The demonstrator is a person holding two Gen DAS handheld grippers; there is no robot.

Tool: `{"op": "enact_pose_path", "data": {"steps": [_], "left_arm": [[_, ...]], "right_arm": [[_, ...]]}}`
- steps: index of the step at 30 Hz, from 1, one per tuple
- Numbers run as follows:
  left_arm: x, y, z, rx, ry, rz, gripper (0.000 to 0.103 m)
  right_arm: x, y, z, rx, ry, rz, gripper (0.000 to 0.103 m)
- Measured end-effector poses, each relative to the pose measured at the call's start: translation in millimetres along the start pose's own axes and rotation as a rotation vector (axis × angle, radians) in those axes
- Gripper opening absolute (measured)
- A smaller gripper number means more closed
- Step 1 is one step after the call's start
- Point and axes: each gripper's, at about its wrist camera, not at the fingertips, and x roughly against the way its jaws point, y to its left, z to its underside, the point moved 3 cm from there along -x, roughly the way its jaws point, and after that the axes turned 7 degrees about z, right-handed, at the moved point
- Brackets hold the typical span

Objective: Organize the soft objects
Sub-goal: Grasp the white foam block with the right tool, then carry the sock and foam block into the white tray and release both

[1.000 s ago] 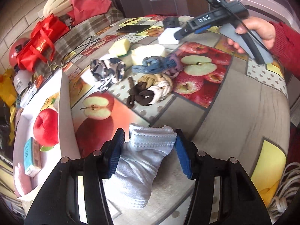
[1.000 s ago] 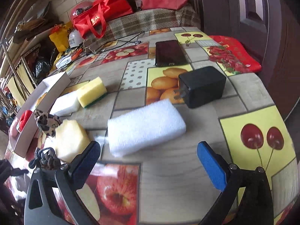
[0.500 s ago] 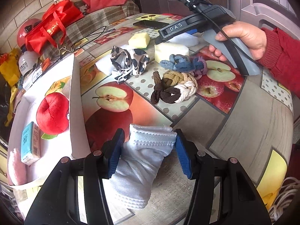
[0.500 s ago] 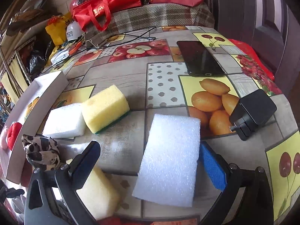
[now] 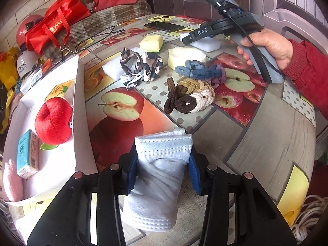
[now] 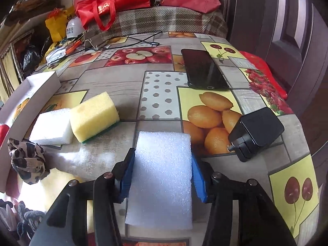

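A rolled white knit cloth point(image 5: 162, 157) lies on the fruit-print table near its front edge. My left gripper point(image 5: 163, 170) is closing on it, and both blue pads press its sides. In the right wrist view a white foam block point(image 6: 162, 164) lies lengthwise between the pads of my right gripper point(image 6: 163, 176), whose jaws are closing and touch both its long sides. At the left stands a white box point(image 5: 80, 102) holding a red plush apple point(image 5: 53, 121), a tissue pack point(image 5: 27, 151) and a pink cloth point(image 5: 12, 182).
Loose on the table lie a leopard-print scrunchie point(image 5: 141, 65), braided bands point(image 5: 190, 98), blue bands point(image 5: 201, 71), a yellow sponge point(image 6: 94, 114) and a second white foam piece point(image 6: 52, 127). A phone point(image 6: 203, 69) and a black charger point(image 6: 256, 131) lie at the right.
The right gripper moved forward over the foam block, and its jaws went from wide apart to touching the block's sides. The left jaws narrowed onto the white cloth.
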Motion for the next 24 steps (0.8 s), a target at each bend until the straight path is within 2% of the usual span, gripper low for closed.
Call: {"op": "enact_pose_path", "data": {"steps": [3,6,9,12,15,19,24], "left_arm": [[11.4,-5.9,-0.9,-0.033,-0.057,-0.057,0.041],[28.0,-2.3,-0.2,-0.021,-0.137,-0.133,0.041],[50.3,8.7,3.1,0.042,-0.24,-0.229,0.041],[76.9,22.1,10.8,0.124,-0.355,-0.345,0.041],[95.1,35.9,19.9,0.214,-0.432,-0.418,0.041],[100.9,59.9,24.2,0.306,-0.468,-0.477,0.041],[97.1,90.2,31.1,0.419,-0.46,-0.495,0.041]], "right_arm": [[33.2,-8.3,2.0,-0.056,-0.162,-0.018,0.051],[69.2,-7.3,9.8,-0.078,-0.335,-0.028,0.051],[92.5,-0.6,19.0,-0.085,-0.429,-0.05,0.051],[107.5,10.3,28.3,-0.087,-0.463,-0.093,0.051],[122.1,25.8,35.6,-0.054,-0.501,-0.125,0.051],[130.8,52.3,39.5,-0.003,-0.522,-0.171,0.051],[131.9,87.3,41.6,0.063,-0.517,-0.215,0.051]]}}
